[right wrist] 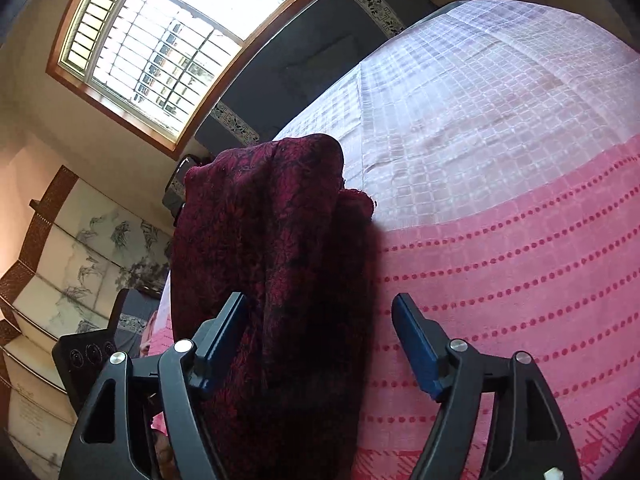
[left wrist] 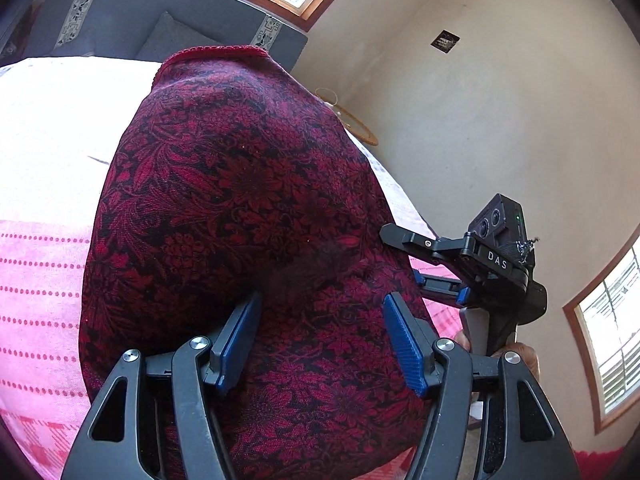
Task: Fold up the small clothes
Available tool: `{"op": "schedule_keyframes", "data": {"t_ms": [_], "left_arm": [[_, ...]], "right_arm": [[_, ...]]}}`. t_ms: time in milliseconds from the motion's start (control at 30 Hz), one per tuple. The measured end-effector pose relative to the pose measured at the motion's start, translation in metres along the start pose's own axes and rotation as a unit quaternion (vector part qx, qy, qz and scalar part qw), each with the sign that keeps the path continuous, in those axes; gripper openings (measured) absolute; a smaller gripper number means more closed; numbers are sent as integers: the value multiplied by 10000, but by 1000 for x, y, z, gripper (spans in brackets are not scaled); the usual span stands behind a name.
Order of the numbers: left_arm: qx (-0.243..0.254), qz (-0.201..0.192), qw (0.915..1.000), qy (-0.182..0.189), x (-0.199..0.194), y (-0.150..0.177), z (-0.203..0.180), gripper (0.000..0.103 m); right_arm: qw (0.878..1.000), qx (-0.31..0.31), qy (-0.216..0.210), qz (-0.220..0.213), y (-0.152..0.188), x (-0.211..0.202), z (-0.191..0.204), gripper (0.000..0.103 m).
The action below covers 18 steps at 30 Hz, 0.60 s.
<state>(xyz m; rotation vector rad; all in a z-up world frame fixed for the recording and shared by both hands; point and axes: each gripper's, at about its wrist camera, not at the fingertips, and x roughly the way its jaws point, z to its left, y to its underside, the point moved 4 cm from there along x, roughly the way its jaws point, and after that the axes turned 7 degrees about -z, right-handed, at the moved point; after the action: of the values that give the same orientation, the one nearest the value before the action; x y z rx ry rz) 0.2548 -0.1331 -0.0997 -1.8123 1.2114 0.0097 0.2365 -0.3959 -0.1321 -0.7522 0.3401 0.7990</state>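
A dark red garment with a black floral print (left wrist: 240, 220) lies on the pink and white bedspread (left wrist: 40, 272). In the left wrist view it fills the middle and my left gripper (left wrist: 320, 340) is open, its blue pads spread wide over the cloth. The right gripper shows at the garment's right edge (left wrist: 424, 264). In the right wrist view the garment (right wrist: 272, 240) stands bunched up on the left. My right gripper (right wrist: 320, 340) is open, its left finger (right wrist: 224, 328) against the cloth.
The bedspread (right wrist: 500, 200) spreads wide to the right. A dark headboard (right wrist: 320, 60) and a barred window (right wrist: 160, 40) lie beyond. A folding screen (right wrist: 80, 248) stands at the left. A beige wall (left wrist: 480, 120) rises to the right of the bed.
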Motion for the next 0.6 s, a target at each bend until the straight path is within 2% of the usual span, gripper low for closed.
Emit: {"op": "schedule_keyframes", "data": {"t_ms": [33, 100, 133, 167, 300, 400, 533, 600], "left_arm": [[32, -9, 10000, -15, -1, 1, -1, 64], [88, -49, 9999, -35, -3, 5, -1, 64], [104, -76, 9999, -35, -3, 5, -1, 64], [132, -113, 9998, -63, -2, 5, -4, 64], [214, -300, 9992, -170, -11, 14, 0, 65], [19, -502, 9986, -145, -23, 15, 6, 65], [-217, -1051, 9936, -362, -46, 6, 23, 65], [-462, -1268, 9902, -365, -56, -1, 33, 66]], "right_arm": [[9999, -24, 15, 99, -2, 5, 0, 72], [9997, -60, -103, 209, -6, 13, 2, 61], [9996, -140, -102, 243, -9, 15, 5, 37], [9992, -252, -62, 310, -11, 18, 9, 26], [9962, -793, 20, 368, -15, 24, 35, 23], [9958, -829, -106, 369, -22, 30, 46, 21], [9948, -771, -636, 192, -39, 41, 79, 19], [9919, -758, -1022, -34, -49, 44, 100, 19]]}}
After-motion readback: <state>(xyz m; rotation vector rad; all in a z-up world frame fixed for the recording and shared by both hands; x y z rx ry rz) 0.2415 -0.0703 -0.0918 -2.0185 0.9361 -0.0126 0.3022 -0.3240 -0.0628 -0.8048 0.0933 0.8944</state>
